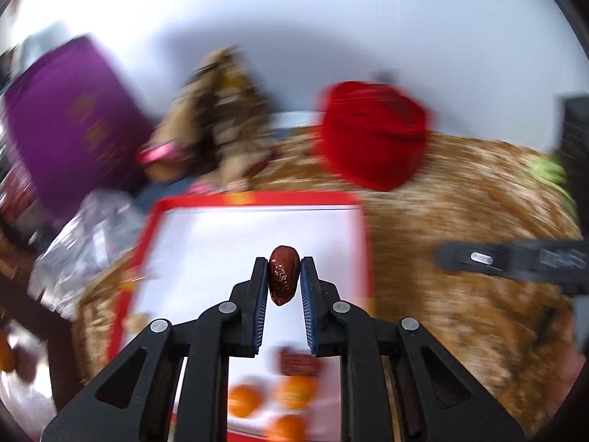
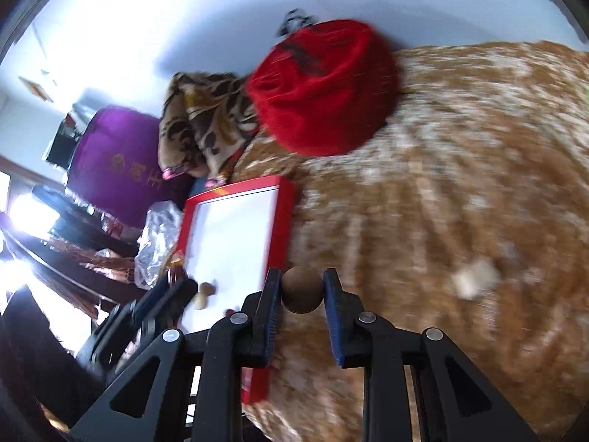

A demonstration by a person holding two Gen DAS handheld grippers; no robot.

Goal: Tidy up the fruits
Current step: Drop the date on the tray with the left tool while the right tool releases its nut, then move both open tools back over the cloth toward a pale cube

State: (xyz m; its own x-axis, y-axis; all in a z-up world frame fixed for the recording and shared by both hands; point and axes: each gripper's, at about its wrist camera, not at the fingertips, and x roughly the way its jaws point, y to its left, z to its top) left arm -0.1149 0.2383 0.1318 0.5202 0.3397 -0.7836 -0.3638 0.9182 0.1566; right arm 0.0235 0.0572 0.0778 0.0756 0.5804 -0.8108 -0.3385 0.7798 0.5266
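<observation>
- Two fruits are in the air, one per gripper: a dark red date [image 1: 281,276] is pinched by the left gripper [image 1: 282,281], its long axis running along the fingers, tip outward.
- It hangs over the white floor of the red-rimmed tray [image 1: 254,197], above the oranges [image 1: 296,391] lying at the near end.
- Clamped in the right gripper [image 2: 302,293] is a round brown fruit [image 2: 302,293], probably a longan; it sits just off the tray's right rim, over the bedspread [image 2: 460,184].
- The left hand is the nearer to a drop.
</observation>
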